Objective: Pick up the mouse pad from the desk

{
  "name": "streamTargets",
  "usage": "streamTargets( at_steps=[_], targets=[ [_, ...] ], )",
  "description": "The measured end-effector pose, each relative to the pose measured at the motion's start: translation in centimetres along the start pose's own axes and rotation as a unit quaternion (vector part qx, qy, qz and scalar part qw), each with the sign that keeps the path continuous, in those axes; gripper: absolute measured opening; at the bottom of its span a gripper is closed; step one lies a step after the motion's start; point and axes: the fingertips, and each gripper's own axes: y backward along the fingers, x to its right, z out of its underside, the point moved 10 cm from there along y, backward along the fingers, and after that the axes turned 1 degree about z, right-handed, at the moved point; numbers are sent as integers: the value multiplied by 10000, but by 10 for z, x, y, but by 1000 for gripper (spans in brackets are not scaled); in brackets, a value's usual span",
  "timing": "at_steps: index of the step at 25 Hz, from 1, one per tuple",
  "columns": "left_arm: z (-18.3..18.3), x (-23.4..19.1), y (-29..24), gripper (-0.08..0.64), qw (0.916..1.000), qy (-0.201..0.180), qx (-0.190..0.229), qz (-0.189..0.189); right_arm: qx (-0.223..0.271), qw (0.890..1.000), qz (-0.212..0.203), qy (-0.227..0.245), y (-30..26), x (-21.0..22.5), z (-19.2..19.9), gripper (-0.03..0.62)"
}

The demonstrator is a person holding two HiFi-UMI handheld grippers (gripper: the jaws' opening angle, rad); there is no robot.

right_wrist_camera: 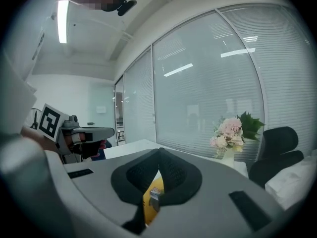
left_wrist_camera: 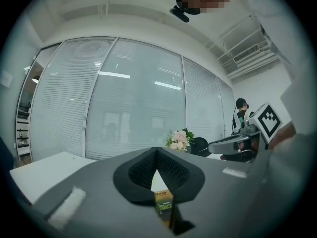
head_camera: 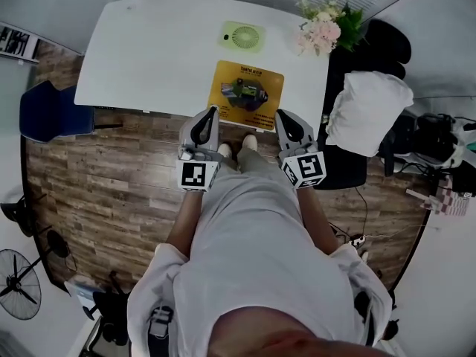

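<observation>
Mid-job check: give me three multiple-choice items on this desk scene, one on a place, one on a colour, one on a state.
1. Where on the desk does the mouse pad lie?
A. at the near edge, in front of the person
B. at the far left corner
C. under the flowers

2. What colour is the small fan?
A. red
B. light green
C. black

3. How do the jaws of the right gripper stand?
A. wide apart
B. shut, gripping nothing
C. clamped on the fan

Answers:
1 A: the head view shows the mouse pad flat at the desk edge nearest the person.
2 B: the head view shows a pale green fan behind the mouse pad.
3 B: the right gripper view shows the pads meeting, with the mouse pad seen only beyond them.
</observation>
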Motion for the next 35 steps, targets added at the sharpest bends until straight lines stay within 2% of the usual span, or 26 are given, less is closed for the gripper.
streamTargets(
  at_steps=[7,13,20,27,30,35],
  targets=[
    [-4,11,-28,-15,9995,-173,-235,-144,-41,10000,-16,-86,-11,43,14,-2],
    [9,18,-47,-14,9989,-186,-412,-119,-148,9995,84,-273,-18,74,29,-2],
    [17,12,-62,-14,9985,-84,-541,-62,-522,9975,382,-293,-33,95,46,-3],
    [20,-15,-71,-14,9987,-45,-517,21,-1162,9905,721,-162,-71,110,77,0],
    [19,-21,-73,-14,9987,73,-502,107,-1481,9853,835,-168,-88,119,87,64],
    [22,-27,-73,-14,9979,17,-592,246,-2076,9745,811,-252,-118,131,110,168]
  ],
)
